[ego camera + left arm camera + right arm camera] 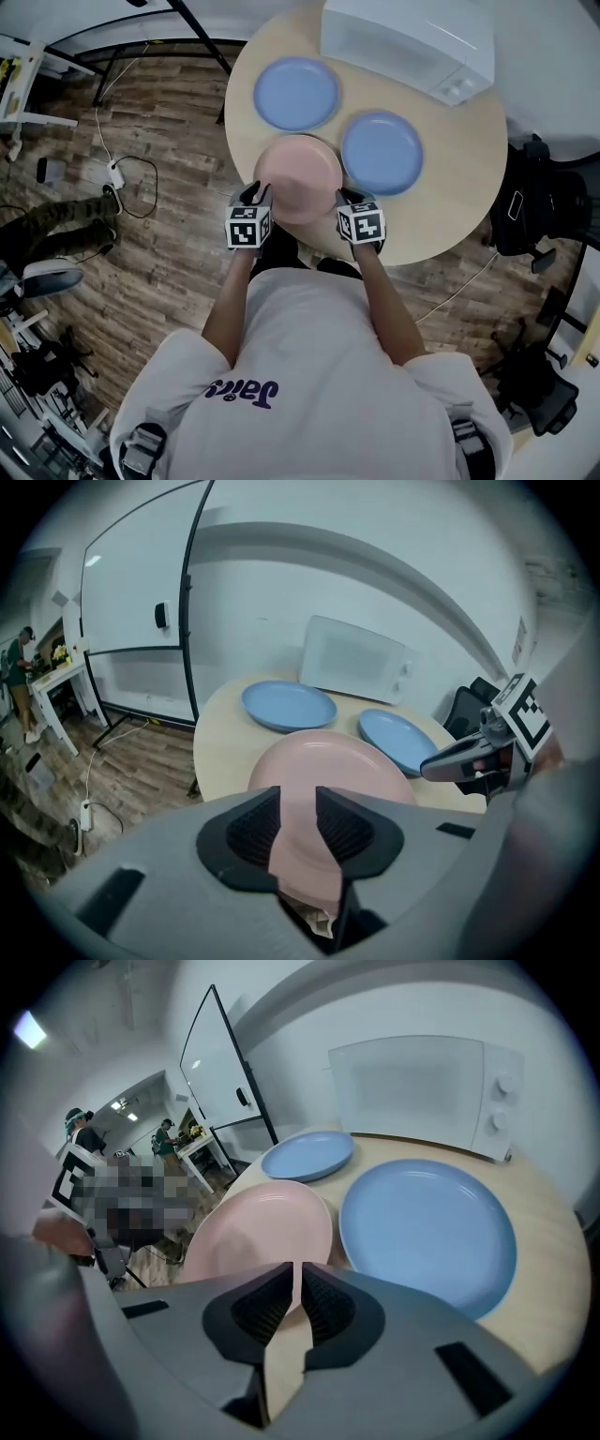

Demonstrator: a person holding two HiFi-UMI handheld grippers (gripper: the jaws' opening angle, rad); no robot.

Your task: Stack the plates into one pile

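A: So, which step?
B: Picking up the pink plate [298, 176], centre frame on the surface [450, 216]. Left gripper [251, 195] released at its rim, right gripper [354, 199] clenched, empty.
A: Next?
B: Likely pinch the rim, then lift it onto a blue plate [382, 151].

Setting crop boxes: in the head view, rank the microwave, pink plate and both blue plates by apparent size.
1. microwave.
2. pink plate, left blue plate and right blue plate look alike; no ranking among them.
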